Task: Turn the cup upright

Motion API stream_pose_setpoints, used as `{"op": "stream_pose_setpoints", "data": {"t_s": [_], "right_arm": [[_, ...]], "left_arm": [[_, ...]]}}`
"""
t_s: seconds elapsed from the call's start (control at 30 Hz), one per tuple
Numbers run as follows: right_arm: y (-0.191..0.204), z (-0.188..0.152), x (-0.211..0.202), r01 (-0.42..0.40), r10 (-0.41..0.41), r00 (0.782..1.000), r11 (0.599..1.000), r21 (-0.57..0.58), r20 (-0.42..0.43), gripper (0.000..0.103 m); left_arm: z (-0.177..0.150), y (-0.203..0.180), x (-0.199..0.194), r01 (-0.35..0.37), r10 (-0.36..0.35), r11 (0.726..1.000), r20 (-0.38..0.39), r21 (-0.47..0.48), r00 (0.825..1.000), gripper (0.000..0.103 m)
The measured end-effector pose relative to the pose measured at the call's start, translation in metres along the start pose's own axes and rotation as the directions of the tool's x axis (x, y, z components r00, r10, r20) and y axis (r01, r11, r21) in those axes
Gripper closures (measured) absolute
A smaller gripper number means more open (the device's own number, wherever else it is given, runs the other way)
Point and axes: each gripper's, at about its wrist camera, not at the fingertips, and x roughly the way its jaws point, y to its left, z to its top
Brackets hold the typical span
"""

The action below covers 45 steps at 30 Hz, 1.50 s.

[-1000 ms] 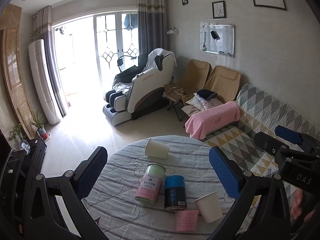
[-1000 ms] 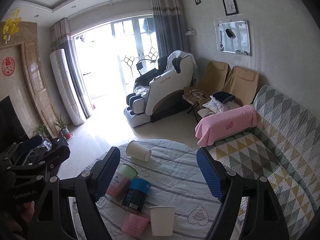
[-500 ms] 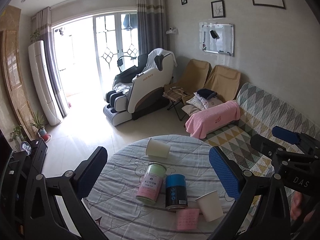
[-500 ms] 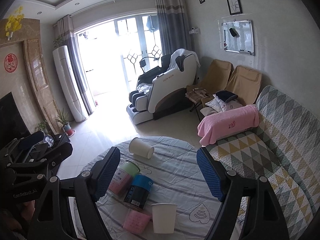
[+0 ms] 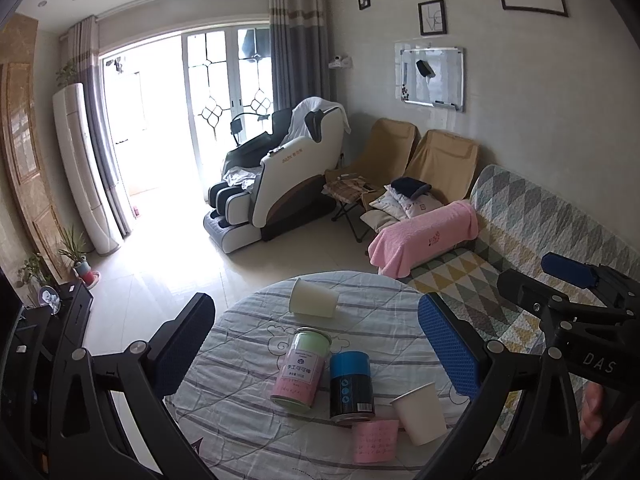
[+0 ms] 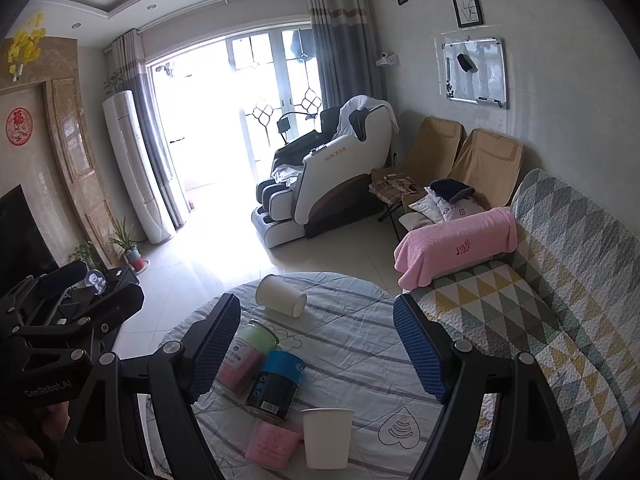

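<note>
Blue ribbed pads line both claws, and each claw is spread wide with nothing between its fingers. The left gripper (image 5: 316,344) hangs above the round table (image 5: 248,412), which wears a grey-striped cloth; the right gripper (image 6: 318,344) hangs over the same table from a spot closer to the sofa side.

Nearest the claws, by the table's near edge, a white paper cup (image 6: 327,442) stands upright with its mouth open to the ceiling. Touching its side lies a pink cup (image 6: 271,443), tipped over. Just behind those two stands a dark tin with a blue top (image 6: 276,385), and beside it a pink tin with a pale green top (image 6: 245,354), its label carrying small print.

At the far edge of the table, well apart from the cluster, lies the cup on its side (image 6: 281,295) (image 5: 313,298). It is plain white paper, slightly tapered, unmarked and uncrushed; in the right wrist view its open rim points toward the sofa side and its closed base toward the window.

Beyond the table sit a sofa with a triangle-pattern cover (image 6: 560,300), a pink towel (image 6: 456,244) over its arm, and a white massage chair (image 6: 332,176).
</note>
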Motion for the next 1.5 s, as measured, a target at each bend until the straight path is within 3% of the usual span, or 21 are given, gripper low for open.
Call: {"op": "stream_pose_setpoints", "data": {"t_s": [0.3, 0.63, 1.1, 1.5], "right_arm": [[-0.003, 0.006, 0.003, 0.001, -0.001, 1.000, 1.000, 0.009, -0.006, 0.023], [-0.011, 0.001, 0.021, 0.007, -0.002, 0.994, 0.999, 0.043, -0.110, 0.023], [-0.016, -0.021, 0.052, 0.022, 0.000, 0.959, 0.997, 0.072, -0.283, 0.023], [-0.017, -0.039, 0.080, 0.039, -0.003, 0.914, 0.996, 0.080, -0.405, 0.023]], "left_arm": [[0.000, 0.000, 0.001, 0.000, 0.000, 1.000, -0.014, -0.004, 1.000, 0.000], [-0.003, 0.000, 0.028, 0.015, -0.018, 1.000, -0.142, -0.020, 0.990, 0.000], [-0.035, 0.002, 0.067, 0.026, -0.039, 0.999, -0.346, -0.043, 0.938, 0.000], [-0.056, 0.005, 0.096, 0.034, -0.053, 0.998, -0.450, -0.051, 0.892, 0.000]]}}
